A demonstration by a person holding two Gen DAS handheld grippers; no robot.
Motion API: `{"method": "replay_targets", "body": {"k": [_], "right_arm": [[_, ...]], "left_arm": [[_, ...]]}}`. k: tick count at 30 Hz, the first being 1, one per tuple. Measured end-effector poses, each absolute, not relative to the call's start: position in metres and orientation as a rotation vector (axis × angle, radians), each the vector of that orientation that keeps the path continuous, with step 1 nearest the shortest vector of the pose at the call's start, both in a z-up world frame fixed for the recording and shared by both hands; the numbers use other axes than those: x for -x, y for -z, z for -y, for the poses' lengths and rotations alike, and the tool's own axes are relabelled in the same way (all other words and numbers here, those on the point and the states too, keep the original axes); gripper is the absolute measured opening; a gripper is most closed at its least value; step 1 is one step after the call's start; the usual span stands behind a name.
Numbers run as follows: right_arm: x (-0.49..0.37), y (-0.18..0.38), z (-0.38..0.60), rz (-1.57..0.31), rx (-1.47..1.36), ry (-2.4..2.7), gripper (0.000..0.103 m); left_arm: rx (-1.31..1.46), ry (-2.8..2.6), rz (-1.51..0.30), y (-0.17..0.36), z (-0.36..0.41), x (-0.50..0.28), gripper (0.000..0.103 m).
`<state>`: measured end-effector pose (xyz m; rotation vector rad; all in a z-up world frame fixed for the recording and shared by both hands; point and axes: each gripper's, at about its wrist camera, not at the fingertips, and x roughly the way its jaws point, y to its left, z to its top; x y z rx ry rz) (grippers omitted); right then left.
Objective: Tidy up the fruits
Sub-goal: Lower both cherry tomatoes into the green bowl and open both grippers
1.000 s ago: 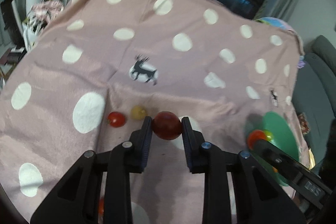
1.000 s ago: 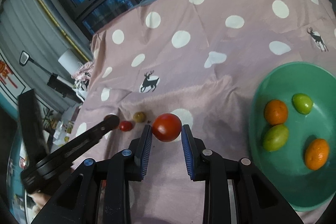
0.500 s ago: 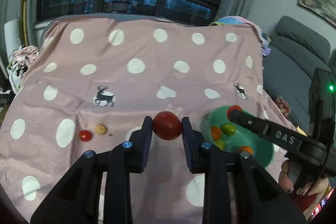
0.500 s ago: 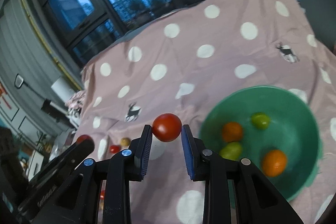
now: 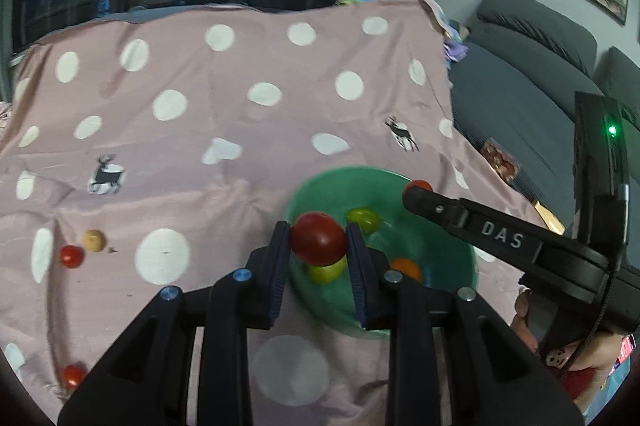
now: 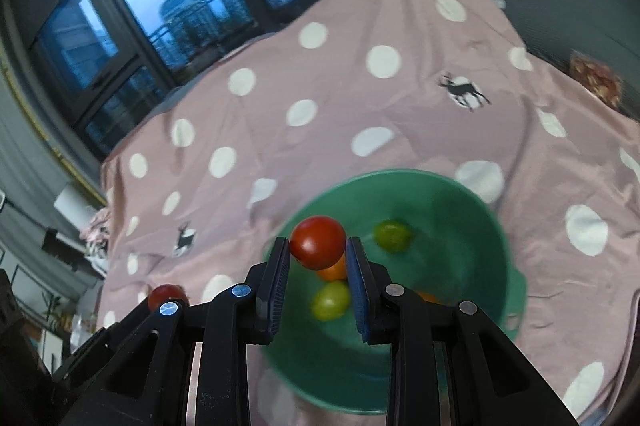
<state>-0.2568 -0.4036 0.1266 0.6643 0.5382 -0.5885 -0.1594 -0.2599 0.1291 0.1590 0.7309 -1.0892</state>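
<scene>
My left gripper is shut on a red tomato and holds it above the near rim of the green bowl. My right gripper is shut on another red tomato above the same bowl. The bowl holds green and orange fruits. The right gripper shows in the left wrist view over the bowl's far side. The left gripper's tomato shows in the right wrist view at lower left.
The pink polka-dot cloth covers the table. A small red tomato and a yellowish fruit lie at its left, another red one near the front edge. A grey sofa stands to the right.
Both grippers have carried their tomatoes right, from the cloth beside the small fruits to above the green bowl. Both stayed shut.
</scene>
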Motion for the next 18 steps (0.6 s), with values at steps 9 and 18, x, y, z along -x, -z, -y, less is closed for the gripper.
{"method": "replay_targets", "body": {"k": [9,18], "right_arm": [[0.268,-0.109,0.426,-0.597,-0.704,0.663,0.030],[0.270,-0.096,0.438,-0.655,-0.721,0.704,0.030]], "left_arm": [[-0.201,1.176,-0.814,-0.109,0.293,0.175,0.027],[-0.222,1.218,-0.899,-0.093,0.309,0.181,0.027]]}}
